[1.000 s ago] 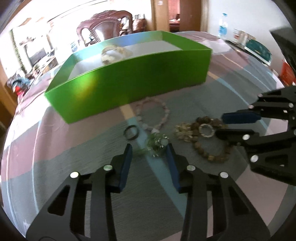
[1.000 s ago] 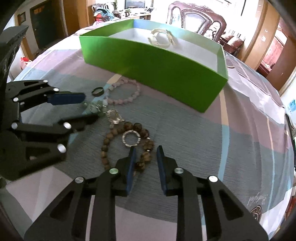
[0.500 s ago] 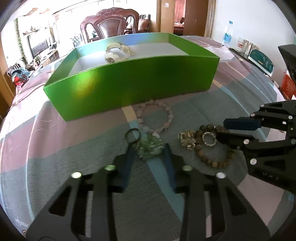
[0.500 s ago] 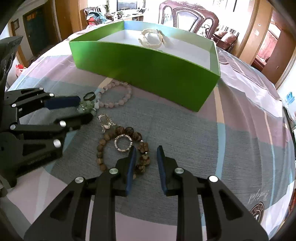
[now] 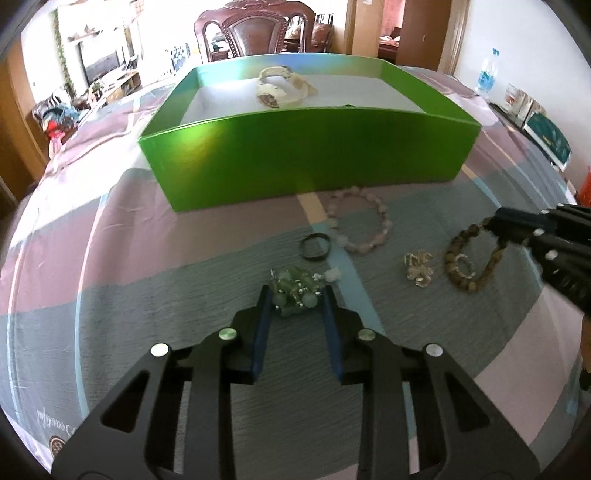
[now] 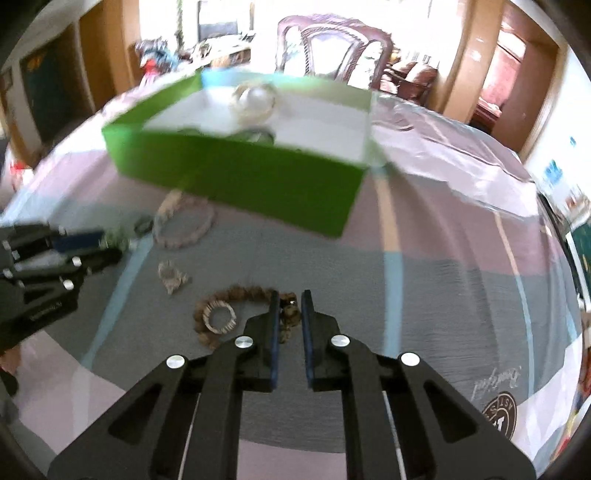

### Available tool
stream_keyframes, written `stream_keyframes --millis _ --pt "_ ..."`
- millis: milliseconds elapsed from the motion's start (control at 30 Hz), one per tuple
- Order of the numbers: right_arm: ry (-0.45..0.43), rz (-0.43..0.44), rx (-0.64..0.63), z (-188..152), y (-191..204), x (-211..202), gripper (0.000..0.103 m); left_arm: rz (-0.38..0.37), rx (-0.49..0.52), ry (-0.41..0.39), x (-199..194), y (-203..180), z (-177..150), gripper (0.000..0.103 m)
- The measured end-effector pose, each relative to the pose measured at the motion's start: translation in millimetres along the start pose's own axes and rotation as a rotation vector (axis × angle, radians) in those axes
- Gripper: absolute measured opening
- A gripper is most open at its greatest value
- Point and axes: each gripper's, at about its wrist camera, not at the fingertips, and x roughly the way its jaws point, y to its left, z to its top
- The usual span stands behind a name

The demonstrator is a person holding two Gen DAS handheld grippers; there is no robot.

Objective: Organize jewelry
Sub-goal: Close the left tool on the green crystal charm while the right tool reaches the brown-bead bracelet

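My left gripper [image 5: 296, 295] has its blue pads pressed on either side of a green bead piece [image 5: 295, 290] that lies on the striped cloth. In the right wrist view, that gripper [image 6: 107, 245] reaches in from the left. My right gripper [image 6: 290, 300] is shut on a brown bead bracelet [image 6: 236, 293]. From the left wrist view, one side of this bracelet [image 5: 453, 254] hangs lifted from the right gripper [image 5: 496, 225]. A green box [image 5: 314, 155] behind holds a white bracelet [image 5: 280, 86].
On the cloth lie a pink bead bracelet [image 5: 386, 229], a black ring [image 5: 304, 245], a gold-coloured brooch [image 5: 417, 266] and a silver ring [image 6: 210, 314] inside the brown loop. A carved chair [image 5: 255, 29] stands past the box.
The right gripper has closed on the brown bracelet and raised its near side. The left gripper's fingers have narrowed onto the green bead piece. Both views have shifted.
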Motion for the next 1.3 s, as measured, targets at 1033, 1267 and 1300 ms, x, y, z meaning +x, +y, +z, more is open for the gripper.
stream_keyframes --millis 1033,1267,1300 --pt "0.020 0.043 0.095 3.0 -14.4 4.0 0.027 0.010 -0.020 -0.005 0.1 6.3 0.2 0.049" --pt "0.097 0.047 0.166 -0.1 -28.0 18.9 0.034 -0.002 -0.011 -0.035 5.2 4.6 0.5 0.052" --pt "0.098 0.048 0.168 -0.5 -28.3 19.0 0.035 0.008 -0.010 -0.038 5.0 4.9 0.6 0.045"
